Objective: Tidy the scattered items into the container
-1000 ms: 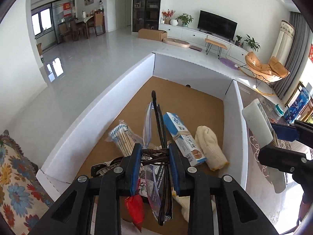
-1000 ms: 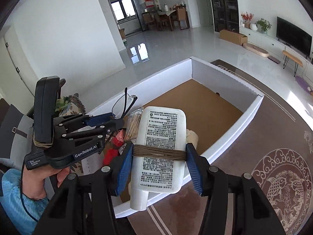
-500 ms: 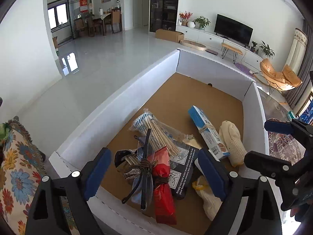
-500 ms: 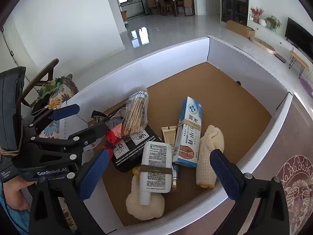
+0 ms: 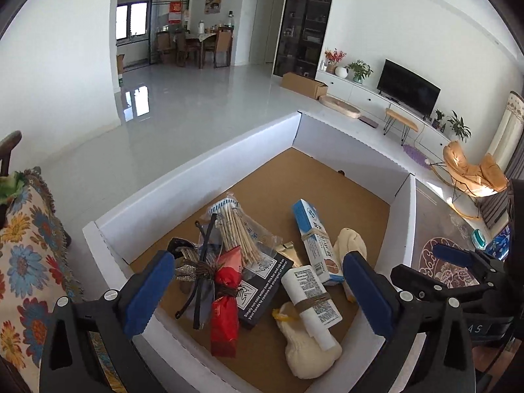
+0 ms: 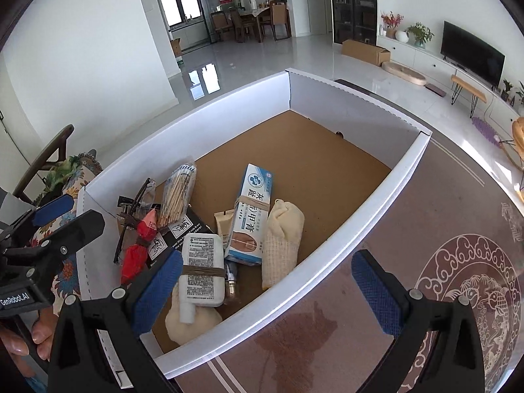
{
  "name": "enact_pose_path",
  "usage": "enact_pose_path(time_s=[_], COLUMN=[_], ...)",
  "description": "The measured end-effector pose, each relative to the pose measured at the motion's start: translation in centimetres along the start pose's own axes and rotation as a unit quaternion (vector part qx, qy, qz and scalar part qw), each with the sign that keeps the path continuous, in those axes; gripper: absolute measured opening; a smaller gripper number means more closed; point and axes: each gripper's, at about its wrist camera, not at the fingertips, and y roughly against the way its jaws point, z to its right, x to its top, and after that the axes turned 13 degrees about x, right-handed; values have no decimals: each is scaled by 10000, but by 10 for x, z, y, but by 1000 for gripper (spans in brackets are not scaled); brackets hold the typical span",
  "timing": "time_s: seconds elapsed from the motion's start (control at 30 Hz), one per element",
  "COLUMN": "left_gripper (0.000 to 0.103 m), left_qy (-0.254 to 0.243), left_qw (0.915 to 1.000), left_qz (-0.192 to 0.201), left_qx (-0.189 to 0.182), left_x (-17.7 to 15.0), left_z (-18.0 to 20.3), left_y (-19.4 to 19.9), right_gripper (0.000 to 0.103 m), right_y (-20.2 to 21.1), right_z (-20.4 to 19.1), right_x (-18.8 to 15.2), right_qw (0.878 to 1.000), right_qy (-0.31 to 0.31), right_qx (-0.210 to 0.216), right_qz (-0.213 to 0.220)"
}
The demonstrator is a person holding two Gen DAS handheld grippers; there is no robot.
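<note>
Living-room carpet (image 6: 409,229) is seen beside the box (image 6: 376,203) (items inside); left gripper (image 5: 258,291) is opening, right gripper (image 6: 267,288) spread, both empty.

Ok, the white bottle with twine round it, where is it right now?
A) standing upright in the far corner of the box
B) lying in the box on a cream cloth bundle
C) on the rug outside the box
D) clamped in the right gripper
B: the white bottle lies flat inside the box, its cap end on a cream cloth bundle, and the right gripper is open with nothing in it.
</note>
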Motion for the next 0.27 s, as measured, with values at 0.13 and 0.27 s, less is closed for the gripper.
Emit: enact_pose_path(time_s=[0.13,0.27], left_gripper=[103,103], left_qy=[249,-45], left_qw=[9995,9985], left_qz=[-16,160], left_qx=[203,521], left_x=[-7,-13], left_z=[-3,4], left_y=[-4,-2], right_gripper=[103,103], right_y=[-5,-10], right_z=[0,-1], right_x=[-2,-2], right_qw=[10000,10000], right_qy=[26,36], right_qx=[-9,13], right_qz=[-21,-26])
